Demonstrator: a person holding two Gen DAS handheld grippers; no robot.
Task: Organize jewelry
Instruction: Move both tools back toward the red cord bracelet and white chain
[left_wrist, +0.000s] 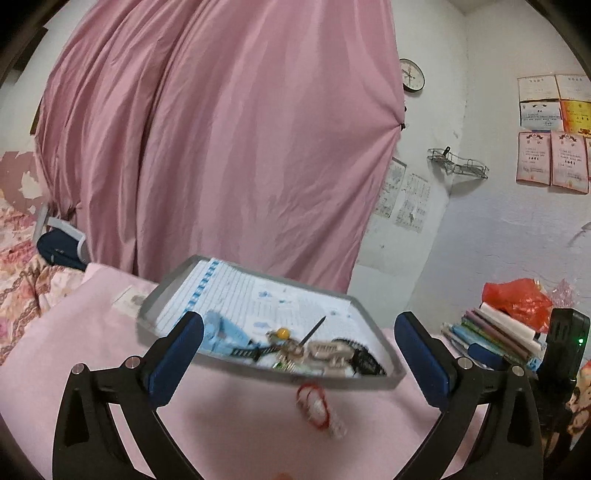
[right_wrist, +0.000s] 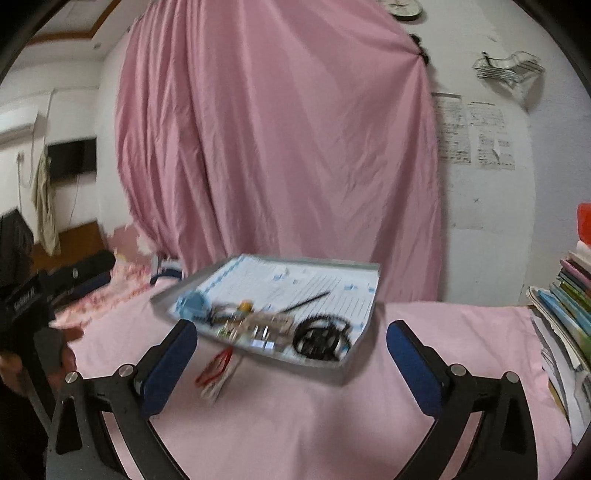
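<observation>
- Pink cloth (left_wrist: 229, 424) covers the table before you, and a pink curtain (left_wrist: 221, 129) hangs behind it against a white wall with a round clock (left_wrist: 412, 75) and pinned certificates (left_wrist: 552, 162).
- A shallow grey tray (left_wrist: 391, 373), lined with a ruled sheet of paper, sits on the cloth ahead of both grippers.
- Jewelry and hair pieces lie heaped at the tray's near edge: a yellow bead piece (left_wrist: 282, 333), a black stick pin (left_wrist: 314, 329), a black comb-like clip (right_wrist: 320, 338) and a light blue piece (left_wrist: 225, 334). Motion blur hides finer detail.
- One item lies outside the tray, on the cloth just beside its near rim: a small red-banded packet (left_wrist: 317, 406).
- Your left gripper (left_wrist: 299, 354) hovers with its blue pads spread wide and nothing between them.
- Your right gripper (right_wrist: 291, 354) is also spread wide and empty, facing the same tray.
- Sorting seems barely begun; you appear to be approaching for a first pick.
- Your next move likely calls for lowering one gripper over the stray packet, or over one item in the heap, and closing narrowly enough to lift it alone.
- Stacked books (right_wrist: 565, 302) sit at the table's right edge.
</observation>
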